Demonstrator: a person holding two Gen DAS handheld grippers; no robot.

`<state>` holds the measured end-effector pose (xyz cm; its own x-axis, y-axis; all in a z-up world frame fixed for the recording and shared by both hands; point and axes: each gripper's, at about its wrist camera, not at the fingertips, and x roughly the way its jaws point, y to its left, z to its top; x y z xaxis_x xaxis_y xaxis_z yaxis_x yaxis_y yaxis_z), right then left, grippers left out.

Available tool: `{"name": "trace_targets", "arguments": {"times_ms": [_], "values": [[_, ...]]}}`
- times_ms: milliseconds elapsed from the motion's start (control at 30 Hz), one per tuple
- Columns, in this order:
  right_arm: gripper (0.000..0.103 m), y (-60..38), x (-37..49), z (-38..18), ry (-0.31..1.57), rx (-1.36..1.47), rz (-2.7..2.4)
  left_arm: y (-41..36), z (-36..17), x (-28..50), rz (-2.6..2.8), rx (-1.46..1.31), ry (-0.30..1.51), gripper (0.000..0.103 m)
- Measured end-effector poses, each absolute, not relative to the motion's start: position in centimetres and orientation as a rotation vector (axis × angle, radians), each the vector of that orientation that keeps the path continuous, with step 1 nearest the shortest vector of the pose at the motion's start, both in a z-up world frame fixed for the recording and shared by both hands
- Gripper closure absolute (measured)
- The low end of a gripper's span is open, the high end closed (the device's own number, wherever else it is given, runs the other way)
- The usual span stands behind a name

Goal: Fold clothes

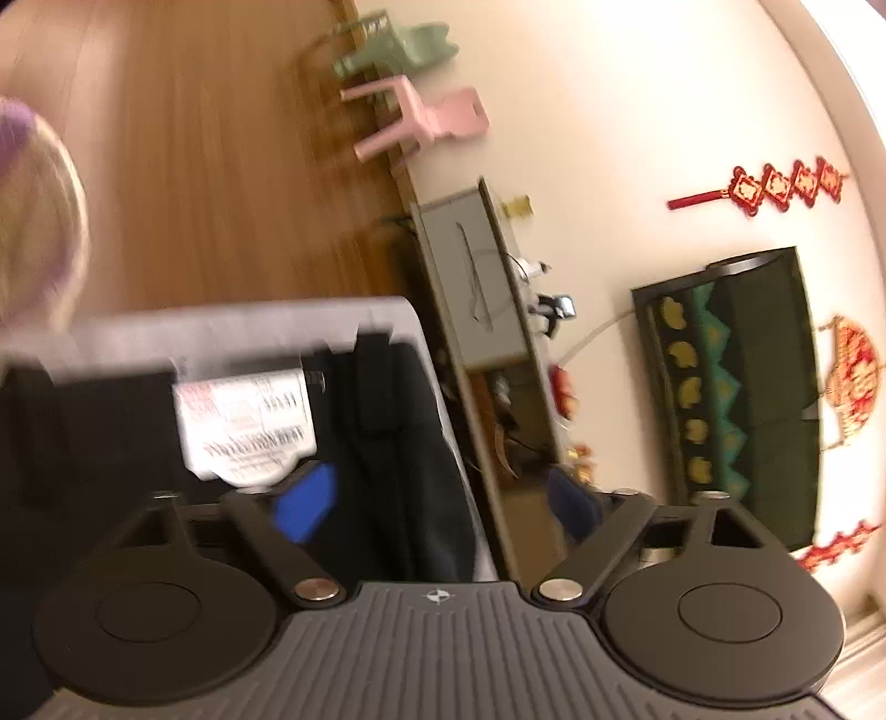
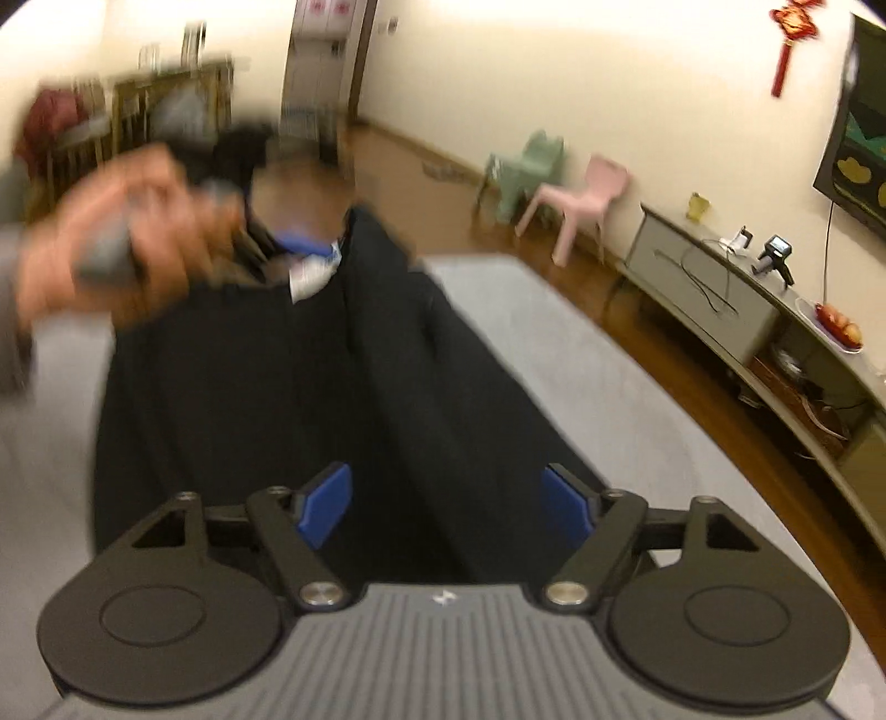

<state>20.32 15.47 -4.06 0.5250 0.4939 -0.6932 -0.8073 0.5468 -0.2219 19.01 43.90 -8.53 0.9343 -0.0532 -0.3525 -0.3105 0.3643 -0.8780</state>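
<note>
The right gripper (image 2: 448, 501) hovers with its blue-padded fingers (image 2: 324, 504) spread wide over a black garment (image 2: 266, 387), the dark cloth showing in the gap between them with neither pad closed on it. The garment lies stretched lengthwise on a pale grey surface (image 2: 581, 376), its near end below the right gripper and its far end lifted toward the left hand (image 2: 127, 243). That hand, blurred by motion, grips the handle of the left gripper (image 2: 302, 243), whose blue tip sits at the garment's far edge beside a white tag (image 2: 310, 279); from this view it cannot be told whether the tip pinches the cloth.

In the left wrist view, the left gripper (image 1: 437, 507) has its fingers set well apart, one blue pad (image 1: 304, 507) over the black garment (image 1: 398, 454) just below the white printed tag (image 1: 243, 421), the other pad off past the cloth's edge. Nothing is held between them. The grey surface (image 1: 221, 327) rims the garment.

Beyond, a wooden floor (image 2: 554, 282) runs to a cream wall, where a pink chair (image 2: 576, 207) and a green chair (image 2: 520, 166) stand side by side near a low grey cabinet (image 2: 709, 299). A red hanging ornament (image 2: 789, 44) decorates the wall above.
</note>
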Motion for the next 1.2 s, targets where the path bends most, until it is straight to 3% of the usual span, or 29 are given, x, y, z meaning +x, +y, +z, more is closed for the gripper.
{"name": "trace_targets", "arguments": {"times_ms": [67, 100, 133, 200, 367, 467, 633, 767, 800, 867, 900, 933, 1067, 1200], "values": [[0.033, 16.9, 21.0, -5.8, 0.627, -0.672, 0.768, 44.0, -7.4, 18.1, 0.178, -1.121, 0.33, 0.016], [0.044, 17.5, 21.6, -6.5, 0.645, -0.704, 0.75, 44.1, -7.1, 17.8, 0.183, -1.101, 0.327, 0.016], [0.063, 18.0, 22.6, -6.8, 0.666, -0.698, 0.729, 44.3, -6.7, 17.4, 0.189, -1.082, 0.326, 0.016], [0.08, 18.3, 25.2, -6.9, 0.698, -0.624, 0.656, 44.6, -6.1, 16.7, 0.202, -1.045, 0.322, 0.016], [0.076, 16.7, 31.0, -5.4, 0.752, -0.311, 0.383, 46.0, -6.1, 16.2, 0.228, -1.025, 0.336, 0.016], [0.073, 18.7, 31.5, -4.5, 0.783, -0.227, 0.47, 46.7, -6.6, 15.9, 0.238, -1.036, 0.349, 0.016], [0.032, 29.2, 29.6, -3.0, 0.665, -0.343, 0.779, 47.2, -7.1, 15.6, 0.248, -1.047, 0.37, 0.016], [0.027, 38.8, 29.7, -4.3, 0.589, -0.572, 0.937, 47.5, -6.8, 15.0, 0.244, -1.046, 0.354, 0.016], [0.029, 41.0, 29.9, -5.3, 0.579, -0.654, 0.933, 47.7, -6.8, 14.7, 0.24, -1.049, 0.347, 0.016], [0.05, 43.5, 31.0, -6.7, 0.622, -0.722, 0.907, 48.0, -6.6, 14.3, 0.236, -1.053, 0.334, 0.016], [0.078, 44.5, 31.7, -7.2, 0.659, -0.734, 0.894, 48.2, -6.6, 14.0, 0.234, -1.057, 0.325, 0.016], [0.092, 44.9, 32.3, -7.1, 0.692, -0.711, 0.903, 48.5, -6.5, 13.7, 0.232, -1.061, 0.315, 0.016], [0.095, 41.7, 34.2, -2.6, 0.802, -0.316, 1.113, 49.3, -6.3, 12.6, 0.185, -1.103, 0.261, 0.016], [0.084, 39.6, 38.3, -2.9, 1.006, 0.003, 1.212, 49.1, -6.6, 13.0, 0.142, -1.11, 0.268, 0.015]]}}
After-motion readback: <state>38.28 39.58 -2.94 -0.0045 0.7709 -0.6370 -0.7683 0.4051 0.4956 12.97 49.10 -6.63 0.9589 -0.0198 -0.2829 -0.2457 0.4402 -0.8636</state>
